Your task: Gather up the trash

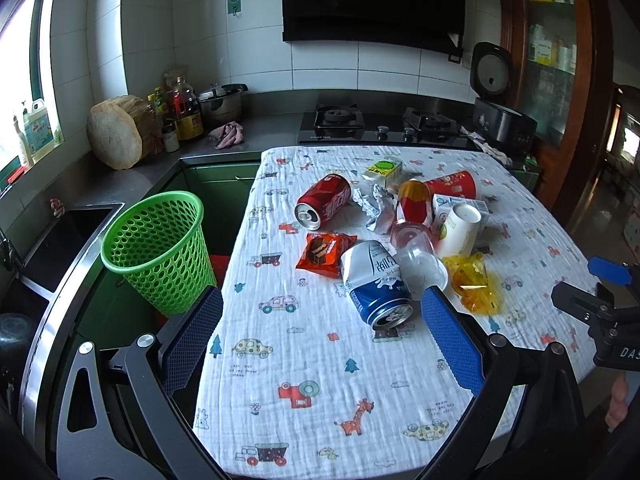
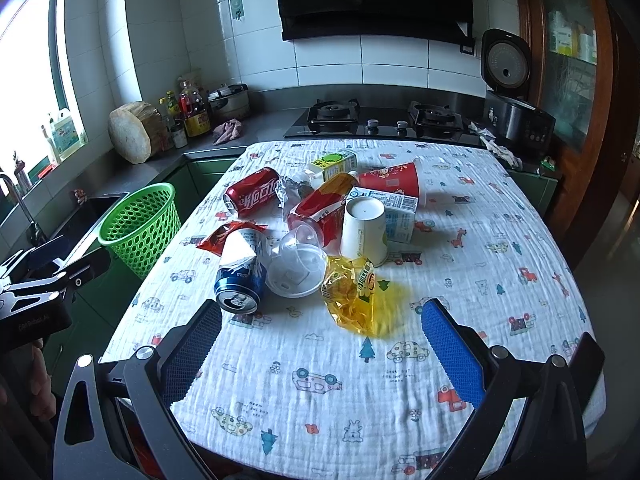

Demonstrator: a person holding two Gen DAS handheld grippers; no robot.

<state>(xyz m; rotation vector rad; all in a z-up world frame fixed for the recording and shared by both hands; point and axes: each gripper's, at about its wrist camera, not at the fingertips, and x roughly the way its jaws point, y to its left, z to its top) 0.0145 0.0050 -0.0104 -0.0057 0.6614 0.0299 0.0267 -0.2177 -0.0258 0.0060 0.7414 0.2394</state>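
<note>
Gas hob (image 1: 378,122), open rice cooker (image 1: 500,108), wooden chopping block (image 1: 116,132), oil bottles (image 1: 186,110)

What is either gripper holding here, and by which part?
Nothing is held. The left gripper and right gripper are both open, short of the trash on the table.

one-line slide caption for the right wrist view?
Open right tongs hover over table of trash: cans, cups, wrappers; green basket waits at left.
</note>
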